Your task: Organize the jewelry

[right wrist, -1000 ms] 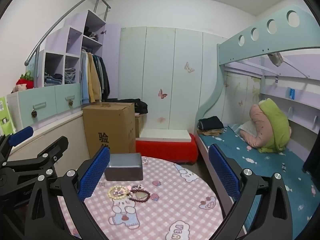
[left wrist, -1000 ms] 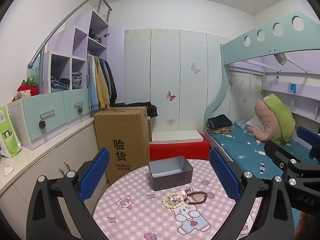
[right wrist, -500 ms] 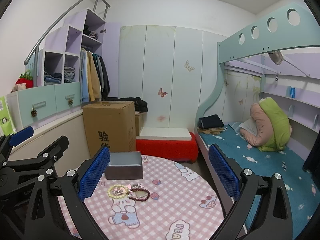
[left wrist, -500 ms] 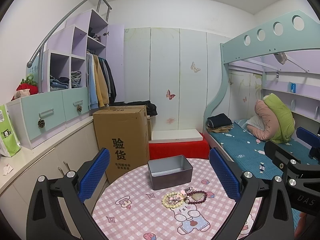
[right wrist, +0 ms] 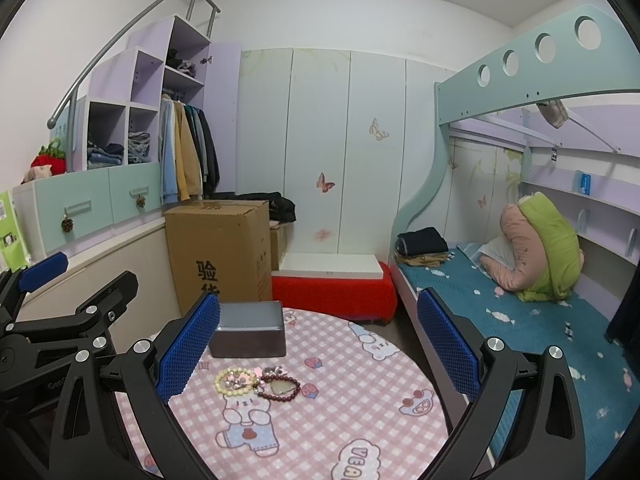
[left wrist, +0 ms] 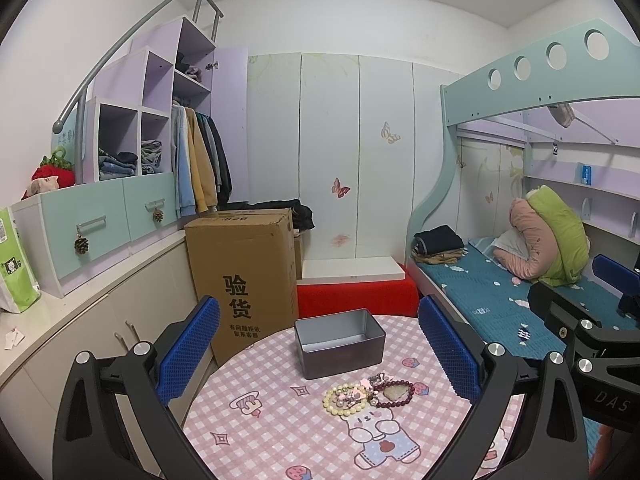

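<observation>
A small heap of jewelry lies on the round table with the pink checked cloth [left wrist: 280,432]: a cream bead bracelet [left wrist: 343,398], a dark red bead bracelet [left wrist: 394,394] and small pink pieces. Behind it stands an open, empty grey metal tin [left wrist: 339,346]. In the right wrist view the cream bracelet [right wrist: 234,381], the red bracelet [right wrist: 280,389] and the tin [right wrist: 249,334] sit left of centre. My left gripper [left wrist: 320,354] is open and empty, held above the table in front of the tin. My right gripper [right wrist: 318,346] is open and empty, to the right of the jewelry.
A tall cardboard box [left wrist: 244,276] stands on the floor behind the table's left side. A red bench with a white top [left wrist: 356,292] is behind the table. A bunk bed [right wrist: 520,312] runs along the right. Cabinets and a counter [left wrist: 80,300] line the left wall.
Both views have shifted only very slightly; the jewelry and the tin have not moved and both grippers stay open.
</observation>
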`<act>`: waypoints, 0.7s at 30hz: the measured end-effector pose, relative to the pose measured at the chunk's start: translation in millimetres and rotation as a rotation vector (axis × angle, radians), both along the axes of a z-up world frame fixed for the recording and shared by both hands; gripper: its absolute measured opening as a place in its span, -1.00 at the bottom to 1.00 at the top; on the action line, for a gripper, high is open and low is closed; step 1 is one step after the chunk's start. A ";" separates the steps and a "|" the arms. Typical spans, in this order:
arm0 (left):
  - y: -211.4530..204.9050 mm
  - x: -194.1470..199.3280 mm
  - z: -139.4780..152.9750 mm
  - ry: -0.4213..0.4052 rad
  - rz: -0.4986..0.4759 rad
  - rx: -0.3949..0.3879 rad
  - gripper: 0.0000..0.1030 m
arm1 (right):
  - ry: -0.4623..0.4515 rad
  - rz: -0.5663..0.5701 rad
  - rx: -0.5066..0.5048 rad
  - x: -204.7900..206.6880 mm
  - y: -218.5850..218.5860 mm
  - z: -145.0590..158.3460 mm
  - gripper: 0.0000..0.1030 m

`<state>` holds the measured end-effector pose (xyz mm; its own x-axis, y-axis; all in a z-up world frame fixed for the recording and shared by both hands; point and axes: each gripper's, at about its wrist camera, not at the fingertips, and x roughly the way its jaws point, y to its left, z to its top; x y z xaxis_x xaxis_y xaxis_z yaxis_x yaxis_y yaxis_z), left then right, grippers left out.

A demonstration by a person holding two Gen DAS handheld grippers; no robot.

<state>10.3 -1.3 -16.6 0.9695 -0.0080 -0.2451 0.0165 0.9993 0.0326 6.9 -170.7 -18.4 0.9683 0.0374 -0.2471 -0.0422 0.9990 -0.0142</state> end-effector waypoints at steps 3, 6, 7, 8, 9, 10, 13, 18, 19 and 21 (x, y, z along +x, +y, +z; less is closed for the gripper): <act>-0.7 0.6 -0.7 0.002 -0.001 0.001 0.87 | 0.001 0.000 0.000 2.5 -0.8 -1.0 0.86; -0.3 1.6 0.3 0.005 -0.001 0.003 0.87 | 0.005 0.000 0.004 5.7 0.9 -10.2 0.86; -0.3 1.7 -0.3 0.005 -0.001 0.004 0.87 | 0.005 0.000 0.004 5.9 0.9 -11.2 0.86; -0.3 1.5 0.1 0.004 0.000 0.003 0.87 | 0.007 0.000 0.004 6.2 1.0 -11.3 0.86; -0.1 1.3 0.1 0.003 0.000 0.002 0.87 | 0.006 0.001 0.005 6.0 0.8 -10.6 0.86; -0.1 1.7 -0.2 0.004 -0.001 0.002 0.87 | 0.006 0.001 0.005 6.2 0.9 -11.0 0.86; 0.1 2.1 -0.8 0.009 -0.001 0.002 0.87 | -0.006 -0.005 -0.005 5.4 1.2 -11.2 0.86; -1.7 5.4 -4.4 0.018 0.000 0.006 0.87 | 0.015 0.002 0.008 9.4 1.2 -19.3 0.86; -2.2 6.0 -5.2 0.019 0.000 0.008 0.87 | 0.019 0.001 0.010 10.7 0.8 -19.7 0.86; -2.0 9.2 -5.2 0.024 0.000 0.011 0.87 | 0.023 0.002 0.012 11.9 1.0 -21.3 0.86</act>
